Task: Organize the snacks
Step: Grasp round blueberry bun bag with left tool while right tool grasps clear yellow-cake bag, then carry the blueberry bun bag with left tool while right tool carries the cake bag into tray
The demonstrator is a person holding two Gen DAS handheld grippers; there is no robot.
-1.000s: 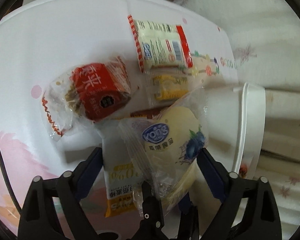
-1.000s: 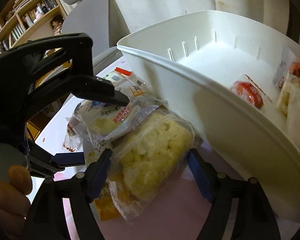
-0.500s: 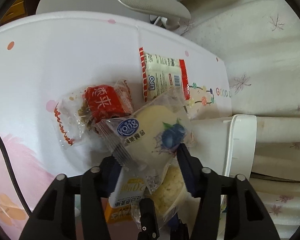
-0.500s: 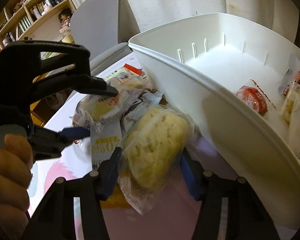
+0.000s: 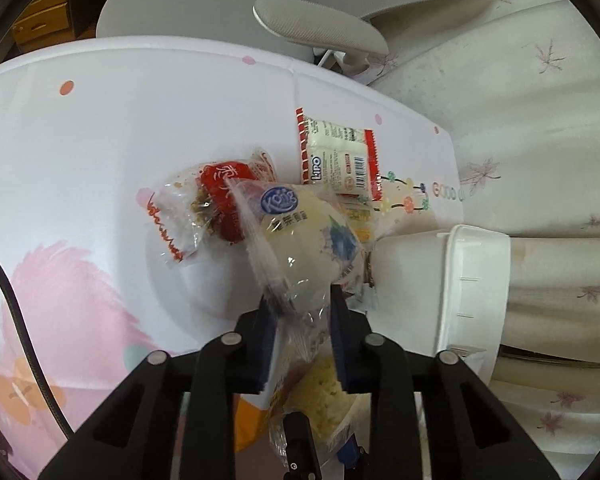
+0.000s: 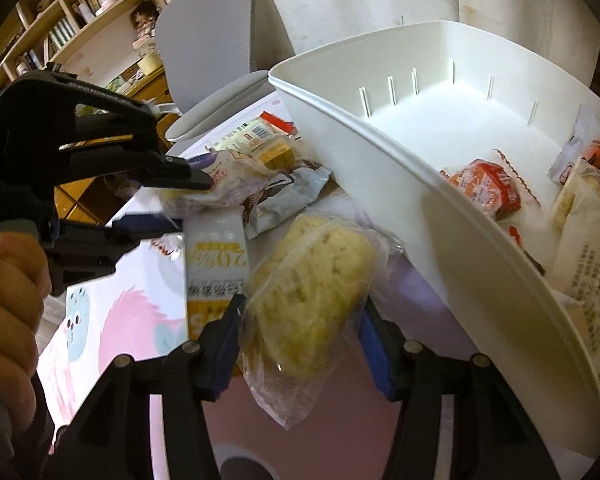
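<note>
The left gripper (image 5: 302, 312) is pinching the clear-wrapped round white bun with a blue logo (image 5: 300, 240) by its wrapper edge, above the white floral tablecloth (image 5: 100, 140). The right gripper (image 6: 300, 324) is clamping a clear bag of crumbly yellow pastry (image 6: 312, 292) just beside the white plastic bin (image 6: 440, 208) (several snacks lying inside). A red-edged cracker packet (image 5: 336, 156) is lying on the cloth.
</note>
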